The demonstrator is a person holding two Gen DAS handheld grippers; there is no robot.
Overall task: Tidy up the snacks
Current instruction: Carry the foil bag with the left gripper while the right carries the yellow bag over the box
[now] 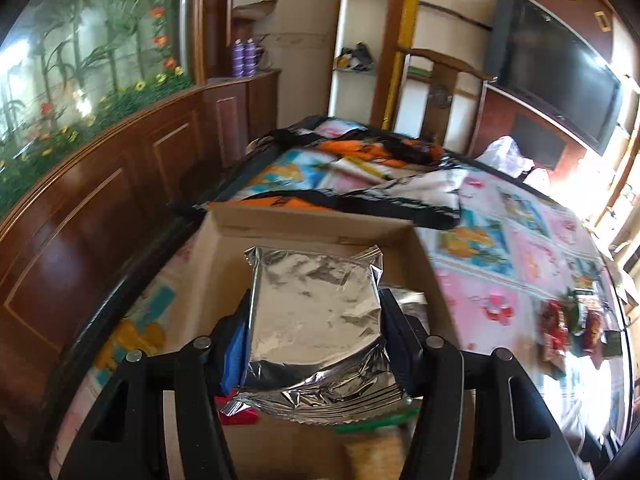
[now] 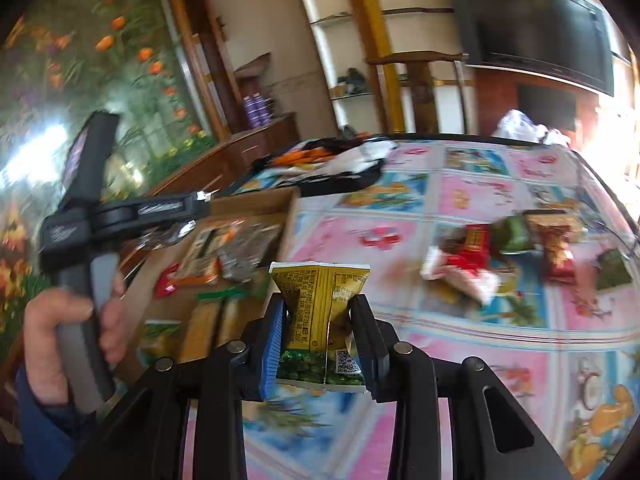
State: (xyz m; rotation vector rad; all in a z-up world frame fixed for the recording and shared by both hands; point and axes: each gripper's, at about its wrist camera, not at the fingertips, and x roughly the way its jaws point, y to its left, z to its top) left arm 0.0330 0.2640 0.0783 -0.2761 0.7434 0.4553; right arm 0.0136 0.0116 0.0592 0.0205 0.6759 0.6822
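In the left wrist view my left gripper (image 1: 316, 312) is shut on a silver foil snack packet (image 1: 316, 312), held over the open cardboard box (image 1: 312, 222). Red and green wrappers (image 1: 240, 416) lie in the box below it. In the right wrist view my right gripper (image 2: 320, 320) is shut on a yellow-and-green snack packet (image 2: 318, 312), squeezed at its middle, above the table just right of the box (image 2: 256, 202). Several packets (image 2: 208, 256) lie in that box. A loose pile of snacks (image 2: 500, 252) lies on the tablecloth to the right.
A person's hand (image 2: 68, 336) holds the left gripper's handle at the left of the right wrist view. A patterned cloth (image 1: 352, 172) lies behind the box, a white plastic bag (image 2: 520, 124) at the far table edge. Wooden panelling (image 1: 100, 208) runs along the left; a chair (image 1: 440, 80) stands behind.
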